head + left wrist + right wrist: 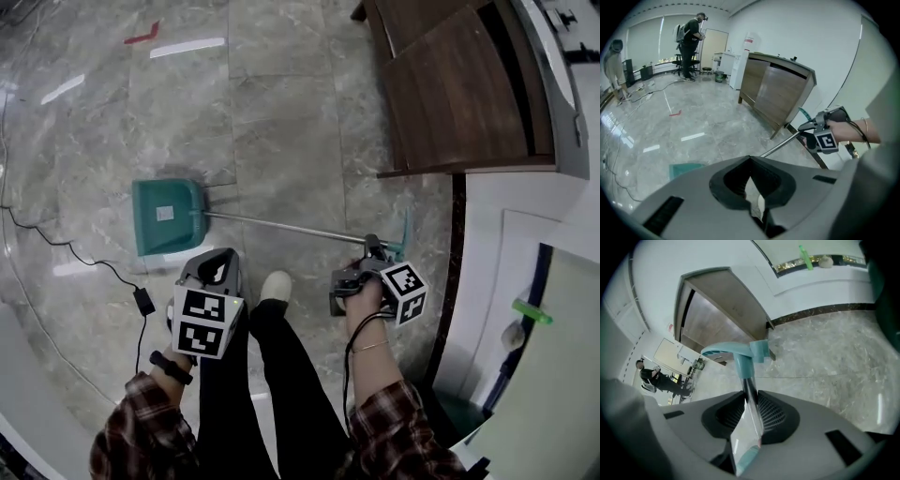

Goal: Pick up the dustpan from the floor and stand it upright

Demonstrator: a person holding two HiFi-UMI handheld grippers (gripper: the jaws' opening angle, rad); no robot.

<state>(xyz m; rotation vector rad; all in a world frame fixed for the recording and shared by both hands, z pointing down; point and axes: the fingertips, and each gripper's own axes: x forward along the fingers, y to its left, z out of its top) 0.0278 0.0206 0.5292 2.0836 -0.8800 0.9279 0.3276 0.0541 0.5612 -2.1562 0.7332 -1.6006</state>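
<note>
The right gripper, sitting at 4 o'clock of the head view's centre, is clamping its two jaws on the dustpan by the shiny metal handle. The jaws are standing only as far apart as that thin tube is wide. Just past them, the teal hanging grip is poking out toward 12 o'clock in the right gripper view. The dustpan is slanting, with its teal pan low at 9 o'clock of the head view and the handle climbing to the gripper. Whether the pan's edge is touching the marble floor cannot be told. A pale label is showing on the pan, its print too small to read. The left gripper, at 8 o'clock, is holding nothing, and its jaws are meeting at their tips. The cubes on both grippers are carrying black-and-white square markers, with no words on them. A white shoe is standing between the two grippers. A black cable is trailing across the floor to a small black box at 8 o'clock. A strip of red tape is lying at 11 o'clock, and a brown wooden cabinet is filling the 1 o'clock corner. Two people are standing far off in the left gripper view.
</note>
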